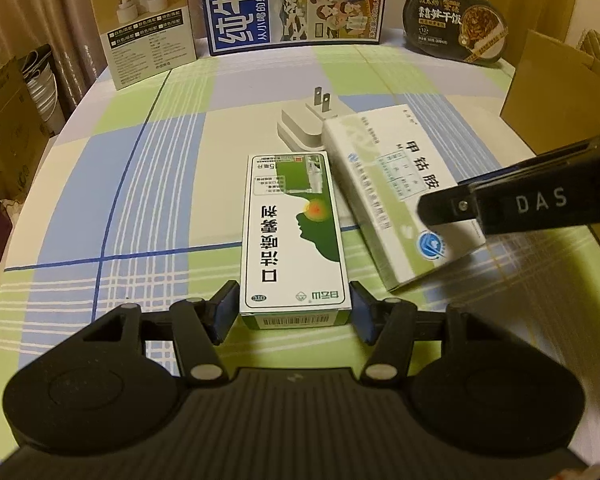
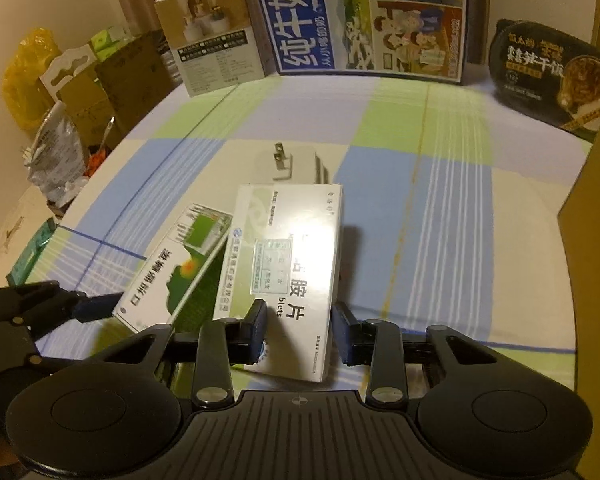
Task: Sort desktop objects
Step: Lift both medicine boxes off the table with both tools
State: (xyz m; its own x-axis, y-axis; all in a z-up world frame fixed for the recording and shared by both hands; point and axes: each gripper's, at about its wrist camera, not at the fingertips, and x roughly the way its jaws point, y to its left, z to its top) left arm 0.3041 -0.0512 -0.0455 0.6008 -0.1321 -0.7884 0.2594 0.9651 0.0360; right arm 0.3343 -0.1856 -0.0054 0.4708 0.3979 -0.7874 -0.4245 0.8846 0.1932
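Clearly light, stiff cardboard, the green spray box [image 1: 294,236] lies flat on the checked tablecloth [image 1: 148,184], its near end between the left gripper [image 1: 294,310] pads, which stand just beside its sides, not yet pressing. Holding across the narrow width looks best. Just beside it, the white tablet box [image 2: 284,264] sits inside the spread right gripper [image 2: 300,334]. A charger plug [image 1: 304,128] lies behind both.
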